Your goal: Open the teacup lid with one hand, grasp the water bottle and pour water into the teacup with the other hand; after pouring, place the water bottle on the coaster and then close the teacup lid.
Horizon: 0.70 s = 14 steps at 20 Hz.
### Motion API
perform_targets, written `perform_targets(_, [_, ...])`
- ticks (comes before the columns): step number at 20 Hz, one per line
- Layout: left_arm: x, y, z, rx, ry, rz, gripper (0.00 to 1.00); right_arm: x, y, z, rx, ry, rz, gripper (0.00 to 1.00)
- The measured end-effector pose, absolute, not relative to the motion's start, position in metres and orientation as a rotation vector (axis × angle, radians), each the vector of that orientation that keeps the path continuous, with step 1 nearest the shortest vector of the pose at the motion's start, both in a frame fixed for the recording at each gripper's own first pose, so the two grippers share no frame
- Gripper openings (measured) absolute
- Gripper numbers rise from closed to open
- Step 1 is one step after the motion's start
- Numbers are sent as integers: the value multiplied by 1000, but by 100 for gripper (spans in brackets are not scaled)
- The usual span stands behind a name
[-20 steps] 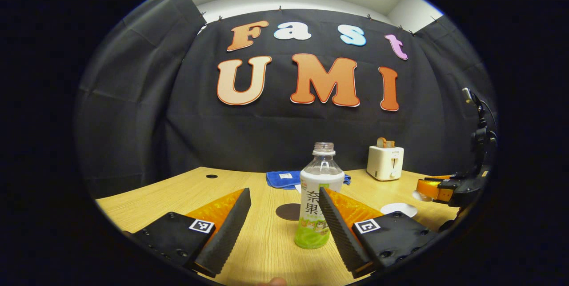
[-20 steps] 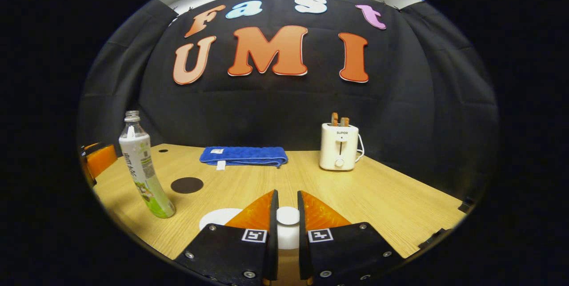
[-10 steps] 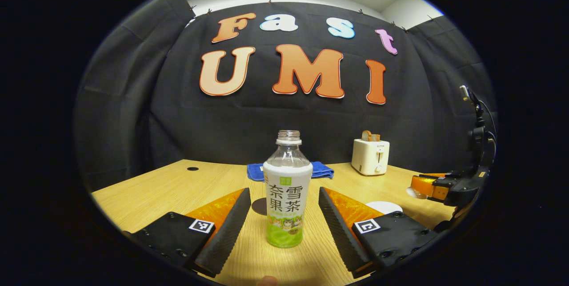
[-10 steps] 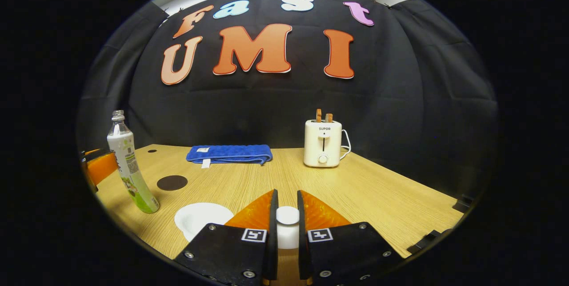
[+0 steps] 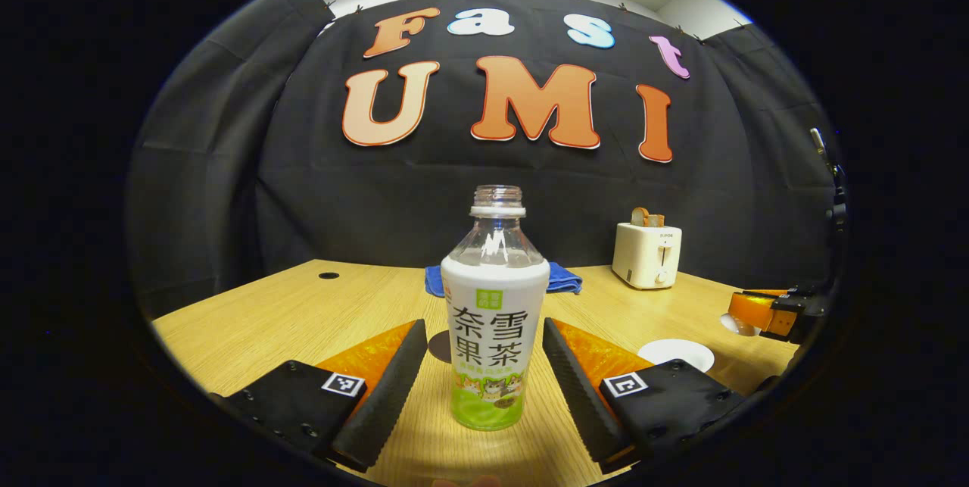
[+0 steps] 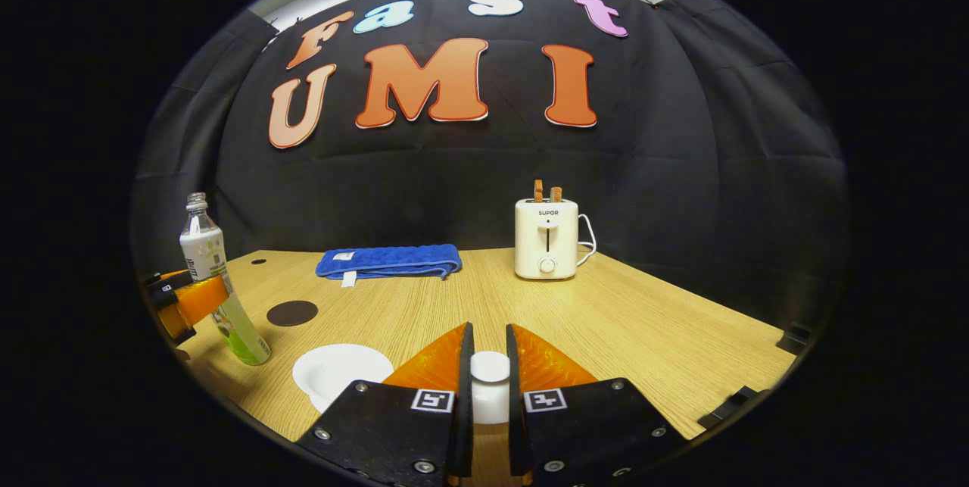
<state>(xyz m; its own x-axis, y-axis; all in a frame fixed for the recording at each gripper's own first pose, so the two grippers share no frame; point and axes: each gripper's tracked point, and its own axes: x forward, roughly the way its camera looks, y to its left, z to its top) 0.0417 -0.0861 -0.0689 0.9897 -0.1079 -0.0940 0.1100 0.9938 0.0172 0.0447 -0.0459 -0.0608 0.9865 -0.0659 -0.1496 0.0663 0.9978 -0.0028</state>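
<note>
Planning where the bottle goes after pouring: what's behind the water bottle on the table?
Behind the water bottle lie a dark round coaster, partly covered in the left gripper view, and a folded blue towel farther back.

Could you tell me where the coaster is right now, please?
The dark round coaster lies flat on the table, in the right gripper view just right of the water bottle, in front of the blue cloth.

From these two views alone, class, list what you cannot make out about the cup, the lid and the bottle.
- Cup: in the right gripper view the right hand-held gripper covers its near side; what it holds is hidden.
- Lid: only its knob peeks between that gripper's fingers.
- Bottle: in the left gripper view its label hides the water level.
- Coaster: mostly behind the bottle in the left gripper view.
</note>
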Motion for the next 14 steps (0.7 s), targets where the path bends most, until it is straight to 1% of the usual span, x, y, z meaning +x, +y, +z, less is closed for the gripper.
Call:
perform_targets(5, [47, -85, -72, 15, 98, -106, 99, 45, -43, -65, -11, 162, -55, 19])
perform_targets(8, [49, -91, -74, 11, 100, -139, 99, 44, -42, -66, -9, 162, -51, 19])
perform_targets(11, [53, -90, -76, 23, 98, -136, 72, 44, -44, -63, -1, 157, -53, 19])
perform_targets(12, [52, -88, -75, 27, 90, -126, 70, 43, -45, -62, -1, 156, -54, 19])
perform_targets(14, [53, -92, -76, 25, 99, -147, 61, 42, -47, -62, -2, 158, -56, 19])
